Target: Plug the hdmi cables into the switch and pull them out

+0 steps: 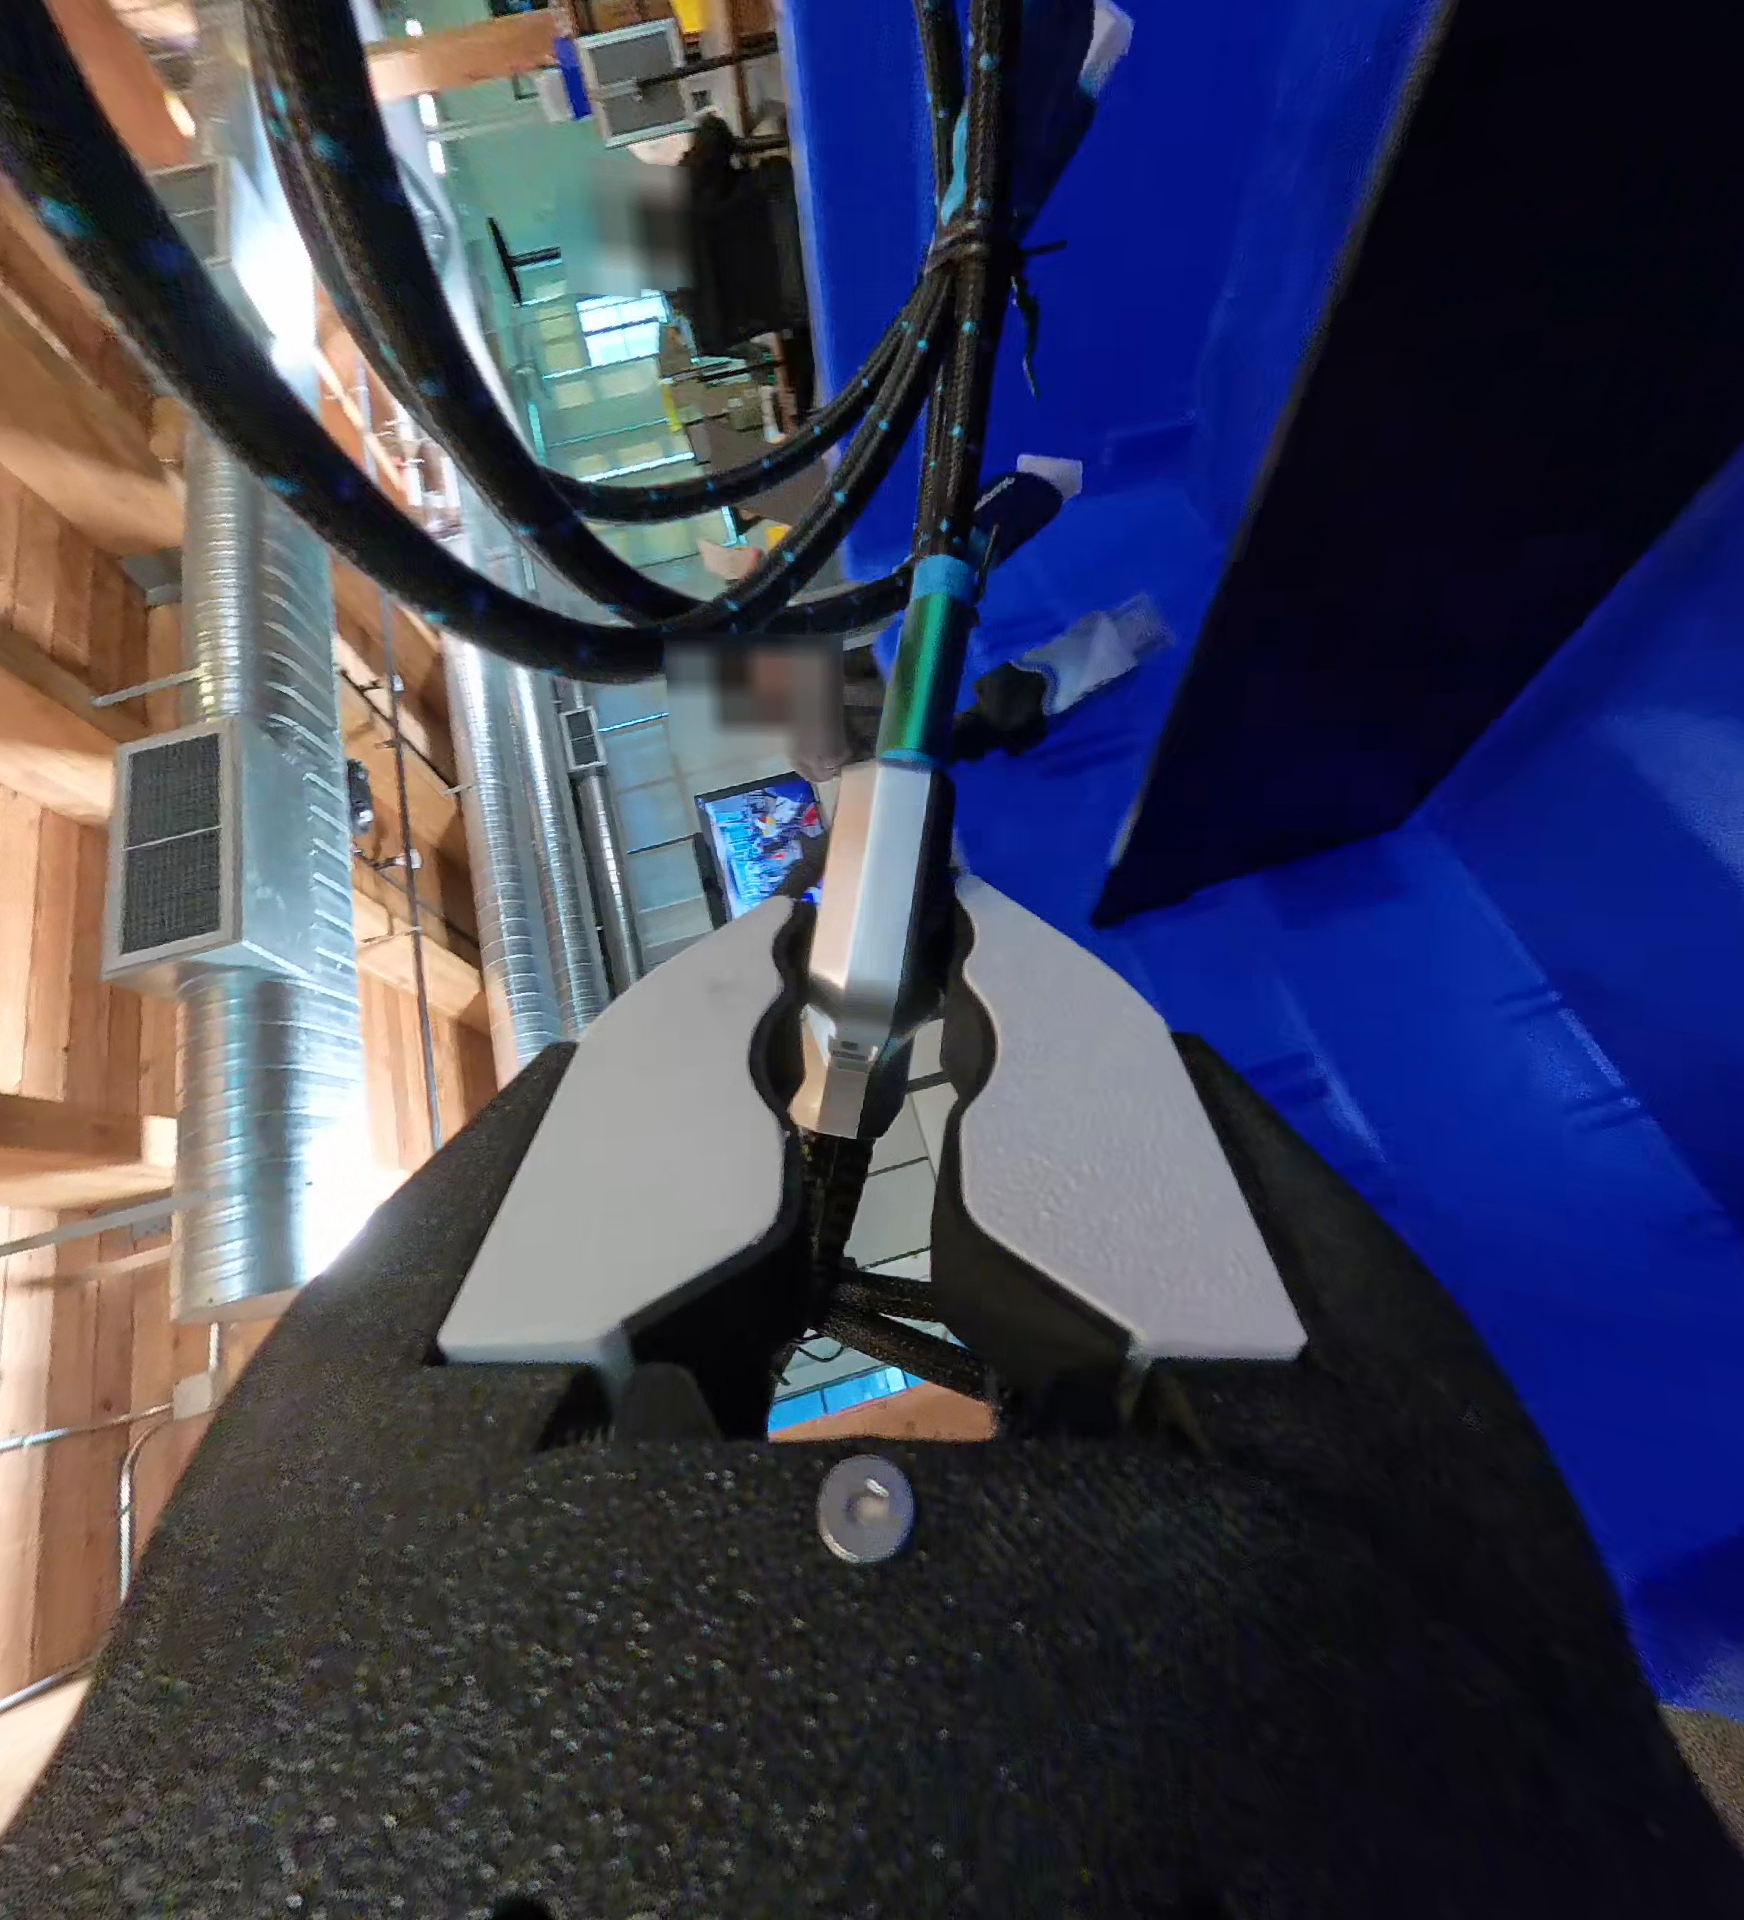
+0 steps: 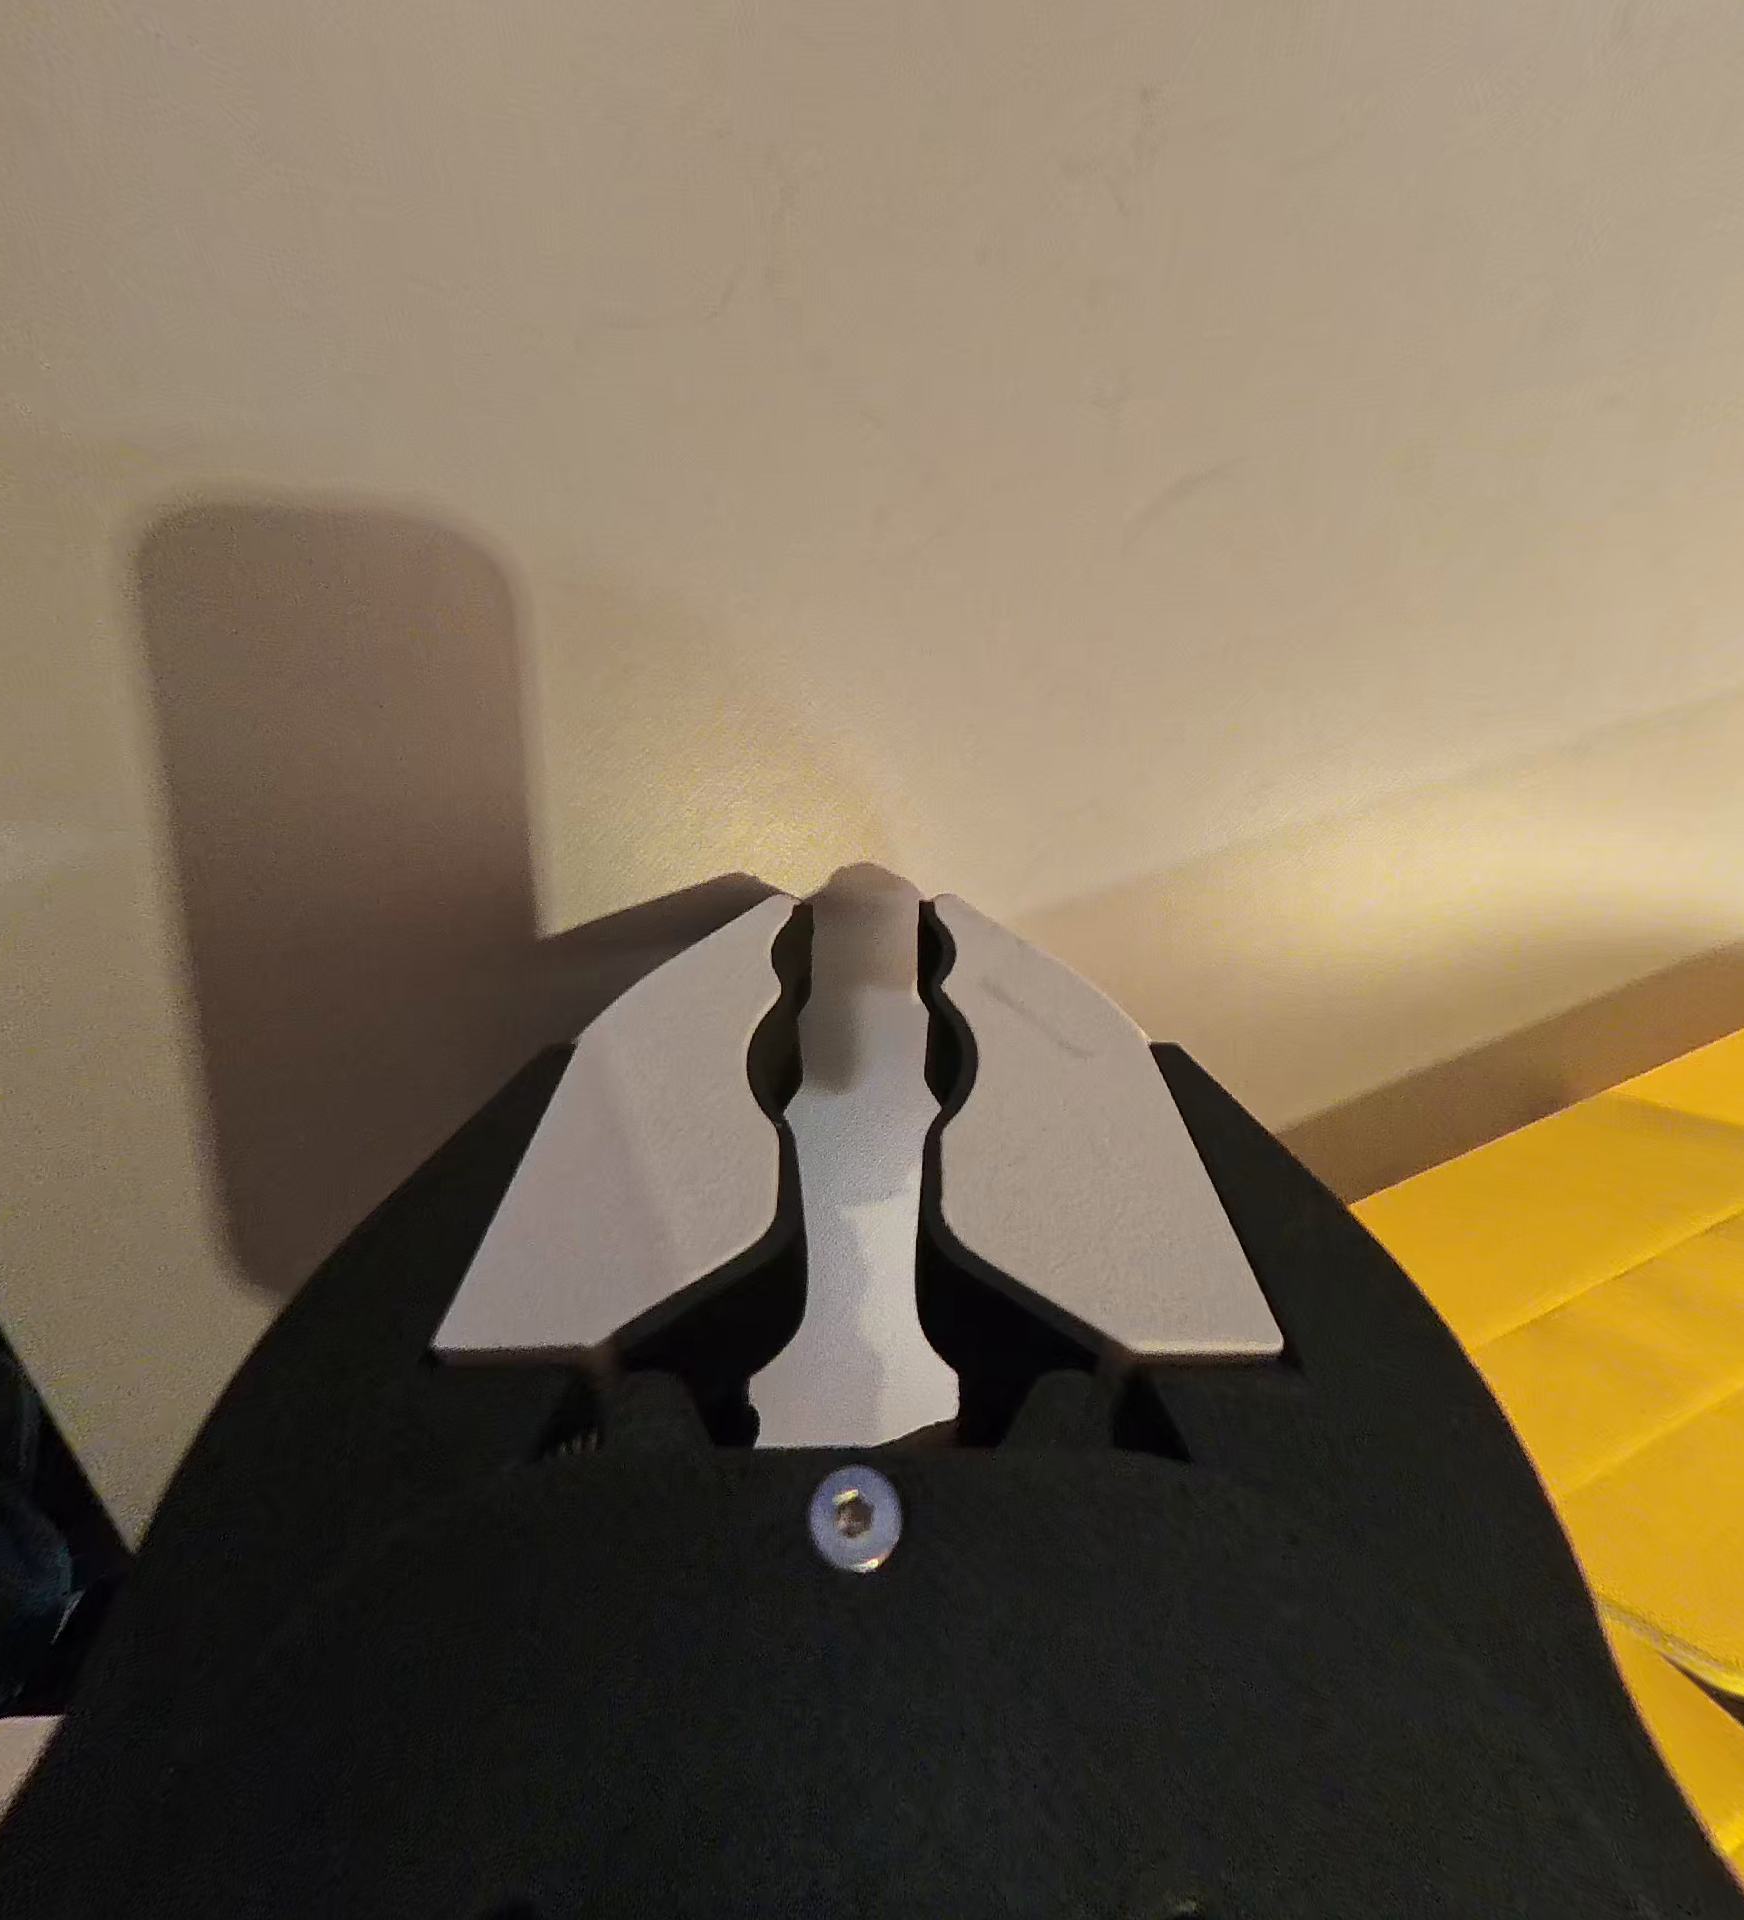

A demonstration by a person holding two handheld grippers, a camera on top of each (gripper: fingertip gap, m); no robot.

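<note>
In the left wrist view my left gripper (image 1: pixel 873 914) is shut on the silver metal plug (image 1: pixel 863 904) of a black braided cable (image 1: pixel 224 343) with blue flecks. The plug stands between both pads, and a green sleeve (image 1: pixel 925 665) joins it to the cable, which loops away up and to the left. In the right wrist view my right gripper (image 2: pixel 860 914) is shut on a slim white object (image 2: pixel 857 1195). It fills the gap between the pads, and its rounded end pokes out past the fingertips. I cannot tell what kind of object it is.
A blue plastic bin or crate (image 1: pixel 1470 1039) fills the right side of the left wrist view. Wooden beams and silver ducts (image 1: pixel 255 831) show at the left. A plain beige surface (image 2: pixel 847 416) lies close ahead of the right gripper, with a yellow sheet (image 2: pixel 1626 1299) at the right.
</note>
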